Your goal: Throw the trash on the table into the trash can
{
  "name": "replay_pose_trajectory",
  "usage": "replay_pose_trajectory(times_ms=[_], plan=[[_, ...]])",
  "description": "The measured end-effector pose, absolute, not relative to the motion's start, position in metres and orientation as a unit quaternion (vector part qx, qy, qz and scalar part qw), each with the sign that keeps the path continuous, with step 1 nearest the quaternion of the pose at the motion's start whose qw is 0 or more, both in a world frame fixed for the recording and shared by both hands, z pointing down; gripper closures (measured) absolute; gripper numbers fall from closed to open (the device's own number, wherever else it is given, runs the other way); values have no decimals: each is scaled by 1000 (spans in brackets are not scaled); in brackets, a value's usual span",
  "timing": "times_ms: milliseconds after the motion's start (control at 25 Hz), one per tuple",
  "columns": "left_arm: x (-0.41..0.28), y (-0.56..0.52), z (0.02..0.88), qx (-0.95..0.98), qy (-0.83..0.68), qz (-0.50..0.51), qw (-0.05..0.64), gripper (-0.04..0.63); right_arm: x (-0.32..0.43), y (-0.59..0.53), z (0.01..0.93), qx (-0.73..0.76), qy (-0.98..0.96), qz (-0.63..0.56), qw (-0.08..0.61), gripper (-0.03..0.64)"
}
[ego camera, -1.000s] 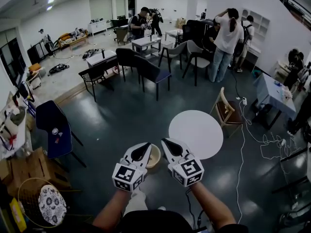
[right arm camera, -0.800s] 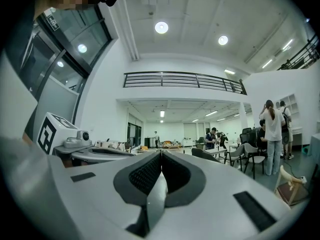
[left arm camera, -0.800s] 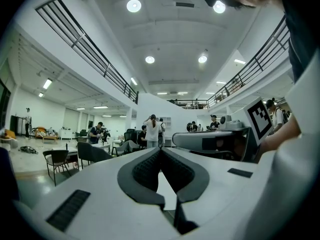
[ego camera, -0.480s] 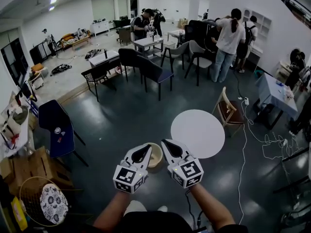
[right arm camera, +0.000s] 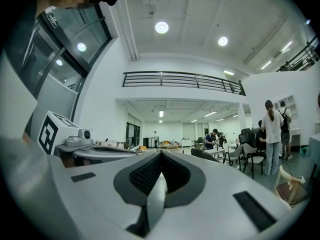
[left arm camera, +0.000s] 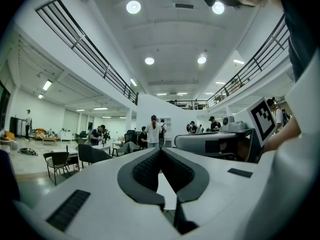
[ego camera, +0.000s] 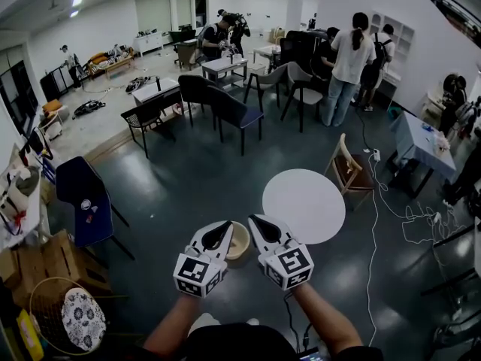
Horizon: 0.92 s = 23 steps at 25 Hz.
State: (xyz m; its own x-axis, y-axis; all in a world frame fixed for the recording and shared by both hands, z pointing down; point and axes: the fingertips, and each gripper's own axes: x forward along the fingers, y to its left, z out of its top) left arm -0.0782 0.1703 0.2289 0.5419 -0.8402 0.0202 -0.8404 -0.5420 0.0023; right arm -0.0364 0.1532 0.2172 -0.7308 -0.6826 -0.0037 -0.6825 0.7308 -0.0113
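Note:
A round white table (ego camera: 303, 205) stands on the dark floor just ahead and to the right, and I see no trash on its top. A beige round trash can (ego camera: 240, 241) sits on the floor, partly hidden between the two grippers. My left gripper (ego camera: 227, 224) is held low in front of me, shut, with nothing between its jaws (left arm camera: 161, 149). Beside it my right gripper (ego camera: 253, 218) is also shut and empty (right arm camera: 161, 153). Both tips point forward, over the can's near side and left of the table.
A wooden chair (ego camera: 350, 173) stands at the table's right, with a white cable (ego camera: 375, 224) trailing across the floor. A blue chair (ego camera: 81, 198) and a wicker basket (ego camera: 66, 316) are at the left. Dark chairs (ego camera: 229, 110) and people (ego camera: 347, 62) fill the back.
Both grippers hold the same pose side by side. Only the head view sways slightly.

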Motion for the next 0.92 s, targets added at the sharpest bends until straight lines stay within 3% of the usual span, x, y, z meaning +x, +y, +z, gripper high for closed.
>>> replay_pose_trajectory(times_ms=[920], plan=[[-80,176,223,878,-478,5,-9,589,-42,158,208,-361,932,5,6,598]])
